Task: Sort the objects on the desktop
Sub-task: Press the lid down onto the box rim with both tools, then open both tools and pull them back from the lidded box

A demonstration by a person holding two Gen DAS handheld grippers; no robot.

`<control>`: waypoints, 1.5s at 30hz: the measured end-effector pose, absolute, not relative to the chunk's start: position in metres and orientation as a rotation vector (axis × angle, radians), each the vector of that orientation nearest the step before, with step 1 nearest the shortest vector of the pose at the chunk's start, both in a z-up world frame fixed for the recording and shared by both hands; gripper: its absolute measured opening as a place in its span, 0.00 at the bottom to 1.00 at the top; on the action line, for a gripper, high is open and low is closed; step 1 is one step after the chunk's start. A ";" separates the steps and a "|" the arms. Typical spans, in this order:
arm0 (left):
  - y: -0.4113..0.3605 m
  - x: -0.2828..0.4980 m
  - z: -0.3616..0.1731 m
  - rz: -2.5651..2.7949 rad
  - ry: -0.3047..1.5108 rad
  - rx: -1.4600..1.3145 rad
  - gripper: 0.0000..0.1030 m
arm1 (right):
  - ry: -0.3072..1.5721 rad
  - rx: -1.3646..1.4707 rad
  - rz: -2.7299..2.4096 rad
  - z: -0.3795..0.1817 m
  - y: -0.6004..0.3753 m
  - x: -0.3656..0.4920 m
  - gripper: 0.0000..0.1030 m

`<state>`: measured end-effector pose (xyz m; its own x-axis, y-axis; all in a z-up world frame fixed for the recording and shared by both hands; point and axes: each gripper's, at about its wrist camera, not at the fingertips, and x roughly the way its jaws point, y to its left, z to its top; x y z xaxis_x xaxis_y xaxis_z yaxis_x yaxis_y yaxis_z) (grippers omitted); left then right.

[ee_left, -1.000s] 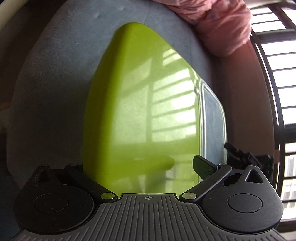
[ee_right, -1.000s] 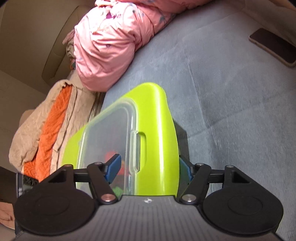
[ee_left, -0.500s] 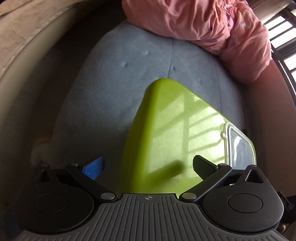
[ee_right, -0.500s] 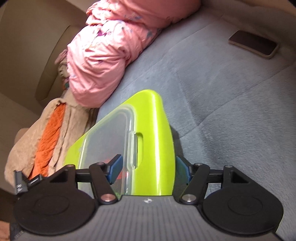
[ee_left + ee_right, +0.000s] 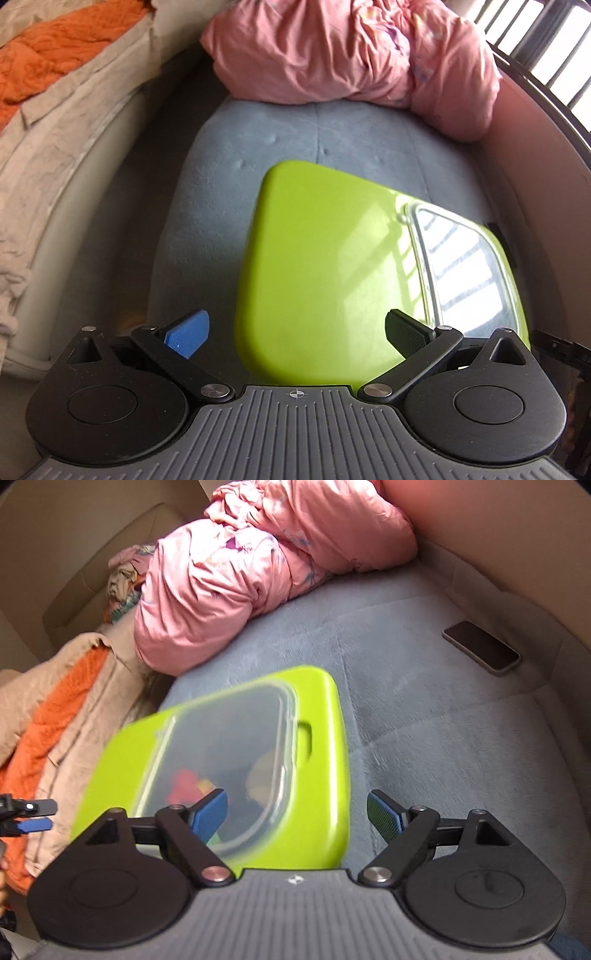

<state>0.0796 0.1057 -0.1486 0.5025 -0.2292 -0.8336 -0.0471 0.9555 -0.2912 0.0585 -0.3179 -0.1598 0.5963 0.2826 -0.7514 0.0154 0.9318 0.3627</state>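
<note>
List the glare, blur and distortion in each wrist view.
Left wrist view: window bars glare off the green box's clear lid; fisheye bends the grey cushion. Right wrist view: the green box is motion-smeared, its contents hazy; the phone stays sharp.

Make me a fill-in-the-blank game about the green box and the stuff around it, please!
1. The box is bright green, with a see-through ____ on top.
2. The green box sits on a soft surface coloured ____.
3. The bundled quilt behind the box is ____.
4. Near the far edge of the soft surface lies a dark ____.

Missing words: lid; grey; pink; phone
</note>
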 end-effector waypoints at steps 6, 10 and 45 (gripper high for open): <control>0.111 0.097 -0.173 -0.100 1.085 -0.281 1.00 | 0.969 0.512 0.187 -0.187 -0.324 0.073 0.65; 0.109 0.111 -0.182 -0.104 1.108 -0.258 1.00 | 0.972 0.530 0.216 -0.188 -0.329 0.080 0.63; 0.160 0.210 -0.239 -0.323 1.231 -0.735 0.96 | 0.876 0.430 0.200 -0.186 -0.332 0.148 0.61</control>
